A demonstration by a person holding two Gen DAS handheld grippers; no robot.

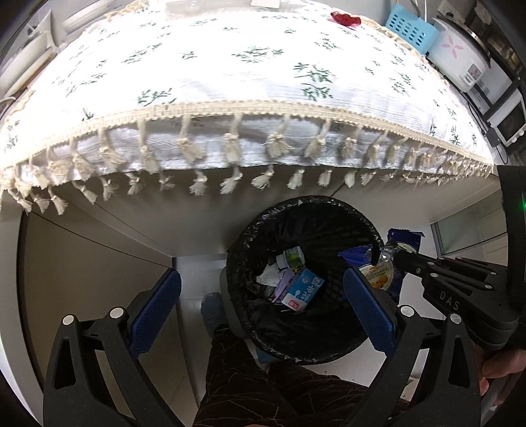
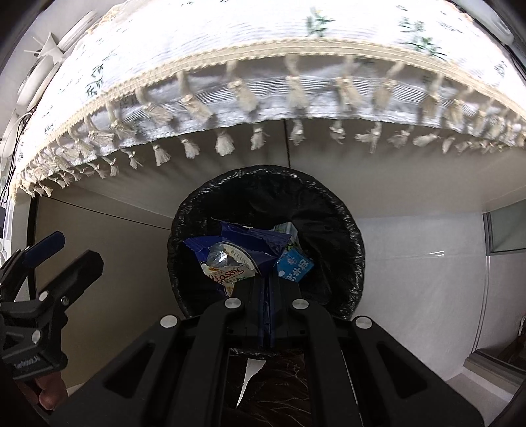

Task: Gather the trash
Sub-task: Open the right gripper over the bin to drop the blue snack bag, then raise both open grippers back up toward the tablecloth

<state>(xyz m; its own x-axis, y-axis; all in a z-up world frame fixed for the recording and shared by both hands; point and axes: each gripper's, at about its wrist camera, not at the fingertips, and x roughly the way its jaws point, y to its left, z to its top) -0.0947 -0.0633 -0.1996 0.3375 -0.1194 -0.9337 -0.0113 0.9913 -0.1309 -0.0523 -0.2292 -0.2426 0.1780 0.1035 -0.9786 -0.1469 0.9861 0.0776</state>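
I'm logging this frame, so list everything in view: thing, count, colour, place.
bin: one, black liner, on the floor below the table edge
milk carton: one, blue and white, inside the bin
small bottle: one, white and green, inside the bin
snack wrapper: one, dark blue, over the bin's mouth
tablecloth: one, white with green sprigs, tasselled, on the table
basket: one, light blue, far right
rice cooker: one, white, far right
left gripper: open, above the bin
right gripper: shut on the wrapper

Tasselled floral tablecloth (image 1: 230,65) covers table above white floor (image 2: 427,262).
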